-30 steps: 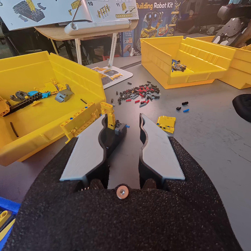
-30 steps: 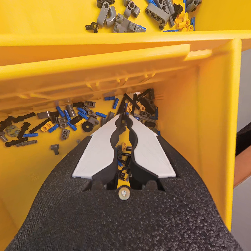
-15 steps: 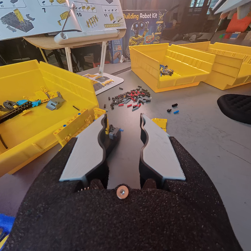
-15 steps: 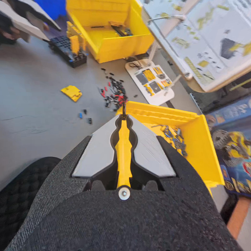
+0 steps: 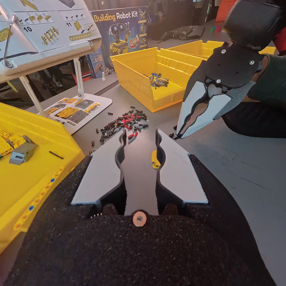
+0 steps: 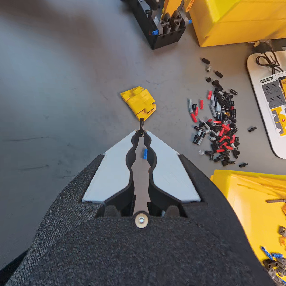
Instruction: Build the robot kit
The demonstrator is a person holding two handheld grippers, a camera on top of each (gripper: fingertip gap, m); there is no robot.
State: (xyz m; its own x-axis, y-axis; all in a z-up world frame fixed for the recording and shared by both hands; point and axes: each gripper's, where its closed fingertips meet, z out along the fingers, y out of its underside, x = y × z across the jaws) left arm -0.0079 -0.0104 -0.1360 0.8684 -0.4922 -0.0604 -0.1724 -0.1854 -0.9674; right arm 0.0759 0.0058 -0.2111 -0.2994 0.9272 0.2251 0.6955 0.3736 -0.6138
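Right wrist view: a small black pin [image 6: 141,128] is pinched at the very tips of the right gripper [image 6: 141,131], jaws nearly closed on it. The pin's long axis runs along the fingers, its free end pointing forward at the near corner of a yellow panel piece [image 6: 139,102] lying flat on the grey table [image 6: 61,92]; touching or just short cannot be told. So a pin is seen as picked up and carried to the panel, not seen as inserted (holes on the panel edge face the pin). A loose blue pin [image 6: 145,153] lies on the table under the fingers. A pile of black, red and grey pins [image 6: 219,123] sits to the right. In the left wrist view, the left gripper [image 5: 140,133] is held wide and empty above the table, the yellow panel partly hidden by its right finger.
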